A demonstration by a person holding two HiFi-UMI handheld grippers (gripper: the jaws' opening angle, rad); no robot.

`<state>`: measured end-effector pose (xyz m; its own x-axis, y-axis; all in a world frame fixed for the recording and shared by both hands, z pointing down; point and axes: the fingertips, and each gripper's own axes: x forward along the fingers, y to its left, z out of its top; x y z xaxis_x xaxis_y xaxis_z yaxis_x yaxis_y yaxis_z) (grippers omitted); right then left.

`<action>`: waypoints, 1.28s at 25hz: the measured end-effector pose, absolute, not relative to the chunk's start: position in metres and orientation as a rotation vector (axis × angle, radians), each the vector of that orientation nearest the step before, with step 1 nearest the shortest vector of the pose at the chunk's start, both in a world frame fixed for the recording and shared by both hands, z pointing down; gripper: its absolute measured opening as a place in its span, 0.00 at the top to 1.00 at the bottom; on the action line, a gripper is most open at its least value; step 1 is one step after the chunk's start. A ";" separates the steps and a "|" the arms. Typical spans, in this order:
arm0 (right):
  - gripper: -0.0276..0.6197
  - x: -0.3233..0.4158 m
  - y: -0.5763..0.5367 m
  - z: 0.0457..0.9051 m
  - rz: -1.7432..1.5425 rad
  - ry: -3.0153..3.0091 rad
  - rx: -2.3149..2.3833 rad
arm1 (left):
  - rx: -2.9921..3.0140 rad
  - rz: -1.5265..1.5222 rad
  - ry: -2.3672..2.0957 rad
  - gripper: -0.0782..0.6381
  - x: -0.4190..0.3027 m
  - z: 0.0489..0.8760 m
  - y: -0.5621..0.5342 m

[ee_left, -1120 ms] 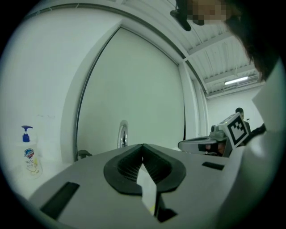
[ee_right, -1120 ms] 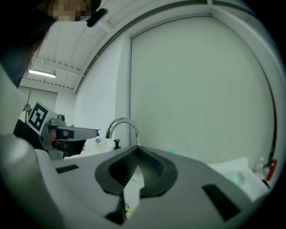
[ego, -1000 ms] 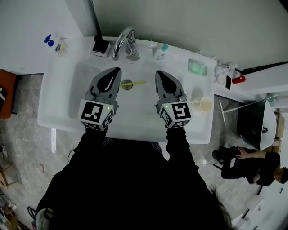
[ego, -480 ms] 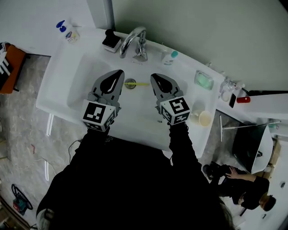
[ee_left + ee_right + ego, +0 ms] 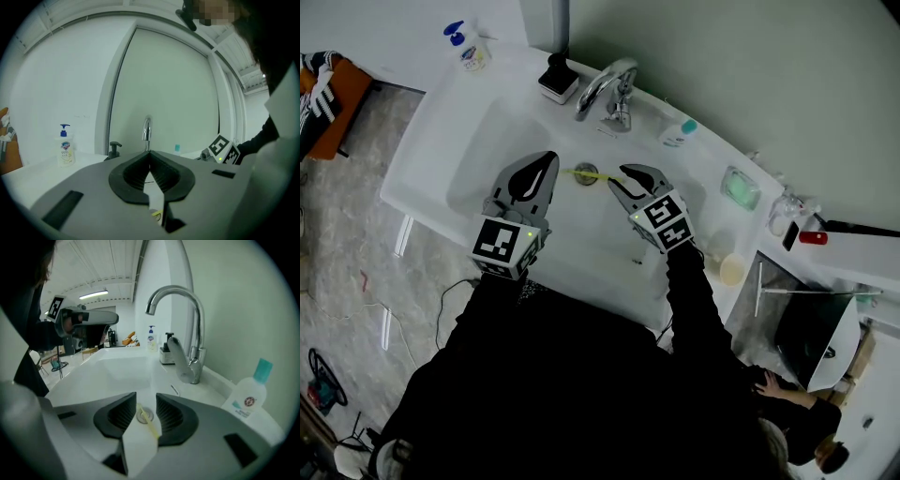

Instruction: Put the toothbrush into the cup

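Step in hand: the reach for the pick-up. Nothing is held yet, so the task is only at its start.
Right hand-held gripper (image 5: 146,398): tilted down into the white washbasin (image 5: 469,159). Its jaws have just been opening and now stand wide apart, empty.
Toothbrush: the thin yellow toothbrush (image 5: 147,421) lies flat on the basin floor, across the round metal drain (image 5: 140,418). It is straight ahead of the right hand-held gripper and runs slantwise through the gap between its jaws. Neither pad appears to touch it.
Left hand-held gripper (image 5: 150,153): jaws closed together on nothing, held nearly level just to the left of the right one, with the drain between the two.
Cup: the pale cream cup (image 5: 731,270) stands on the basin's rim, back and to the right of the right hand-held gripper, beside its forearm and well apart from the toothbrush.
Next move: likely lower the open jaws astride the handle and turn the wrist so the pads meet it squarely. Then close, lift, and swing back right to the cup. A thin handle flat on smooth porcelain may slide or roll.
Hard to make out: which end carries the bristles. From above, the toothbrush's near end is hidden by the right jaw. The cup is in neither gripper view, and its inside is too small to judge. A yellow glint under the left jaws may be the toothbrush; I cannot tell.
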<state>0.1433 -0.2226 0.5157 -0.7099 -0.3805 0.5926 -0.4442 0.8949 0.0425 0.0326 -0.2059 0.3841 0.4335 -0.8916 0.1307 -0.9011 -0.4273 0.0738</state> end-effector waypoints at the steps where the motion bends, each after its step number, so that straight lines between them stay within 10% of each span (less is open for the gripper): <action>1: 0.77 0.140 -0.221 0.522 0.129 -2.426 0.552 | 2.536 0.114 -1.606 0.88 0.030 0.386 -0.205; 32: 0.77 0.121 -0.240 0.691 -0.058 -1.973 0.139 | 2.384 0.243 -1.726 0.88 -0.018 0.423 -0.180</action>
